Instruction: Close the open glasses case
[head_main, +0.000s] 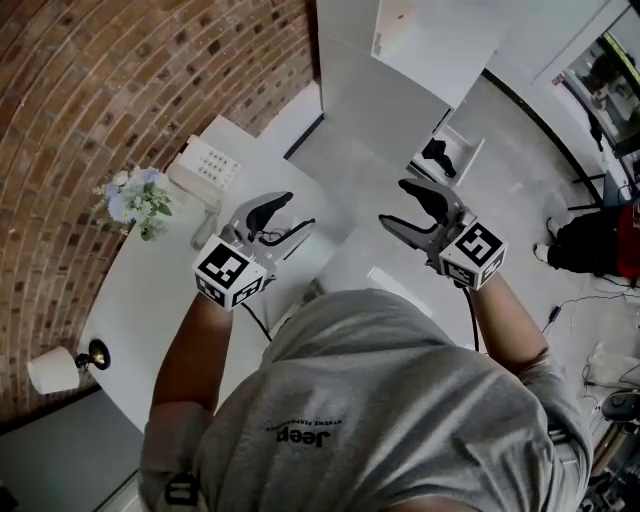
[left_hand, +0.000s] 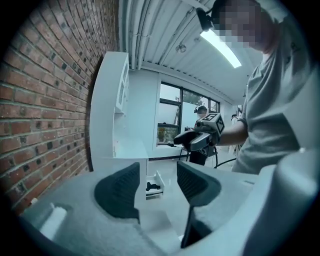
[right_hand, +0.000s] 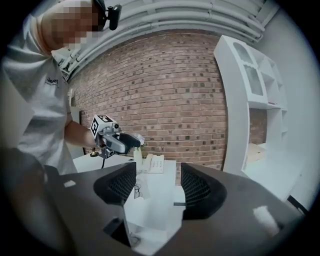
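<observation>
Head view: shirt (head_main: 400, 400) hides table (head_main: 160, 300) near left tongs (head_main: 300, 210).

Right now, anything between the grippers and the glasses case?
Nothing visible. The left gripper and right gripper hang open and empty by the white table; the case itself cannot be made out clearly.

**Around the white table**

A curved white table (head_main: 160, 290) stands against a red brick wall (head_main: 120, 90). On it, near the wall, lies a white telephone (head_main: 205, 165), with a bunch of pale flowers (head_main: 135, 200) just beside it. A small lamp with a white shade (head_main: 58, 368) sits at the table's other end, well apart. A tall white shelf unit (right_hand: 245, 100) stands by the wall. A white open box (head_main: 462, 150) holding something black lies on the grey floor (head_main: 520, 190).
</observation>
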